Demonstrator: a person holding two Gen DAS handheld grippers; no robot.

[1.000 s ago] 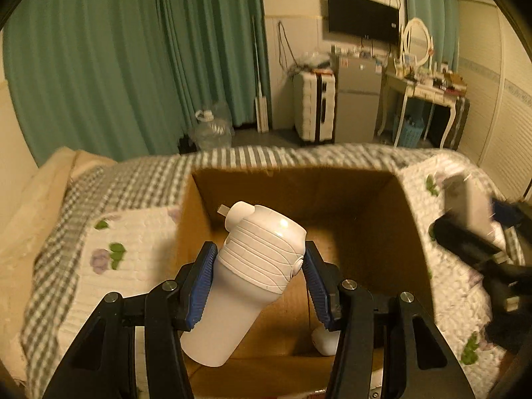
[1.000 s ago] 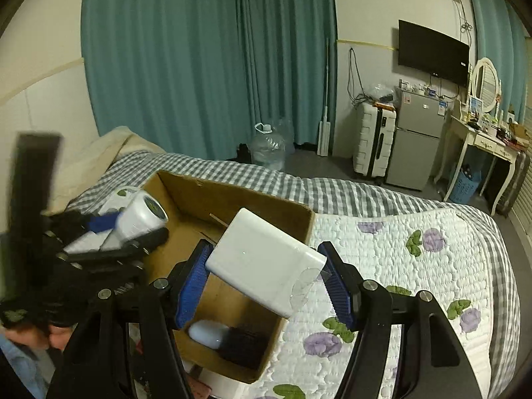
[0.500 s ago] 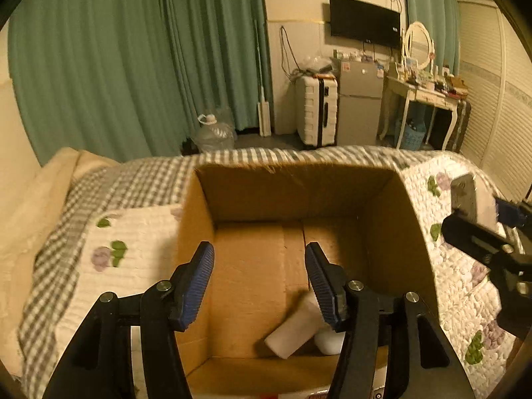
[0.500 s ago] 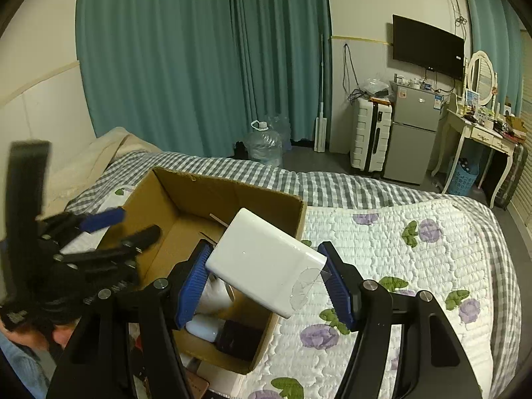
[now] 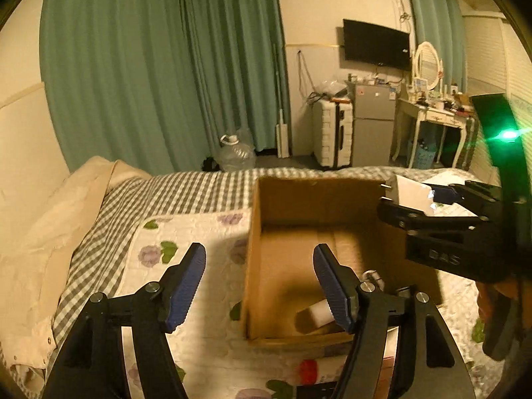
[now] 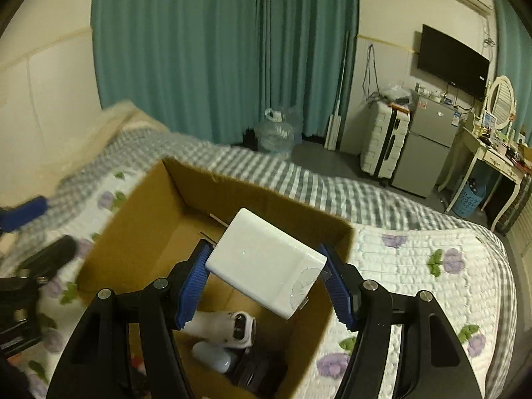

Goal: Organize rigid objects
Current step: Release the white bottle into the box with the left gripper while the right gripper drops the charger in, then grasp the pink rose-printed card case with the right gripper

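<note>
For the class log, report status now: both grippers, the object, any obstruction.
Left gripper open, nothing held. Right gripper shut on white charger, above cardboard box. White bottle lying in the box; drop path looks clear.

one cardboard box (image 6: 139,219), one white charger (image 6: 266,262), one white bottle (image 6: 226,327), two tongs.

Dim, warm-yellow indoor light, strong fisheye bending at the edges, green lens flare (image 5: 507,134), motion-blurred bedspread (image 6: 232,163).
</note>
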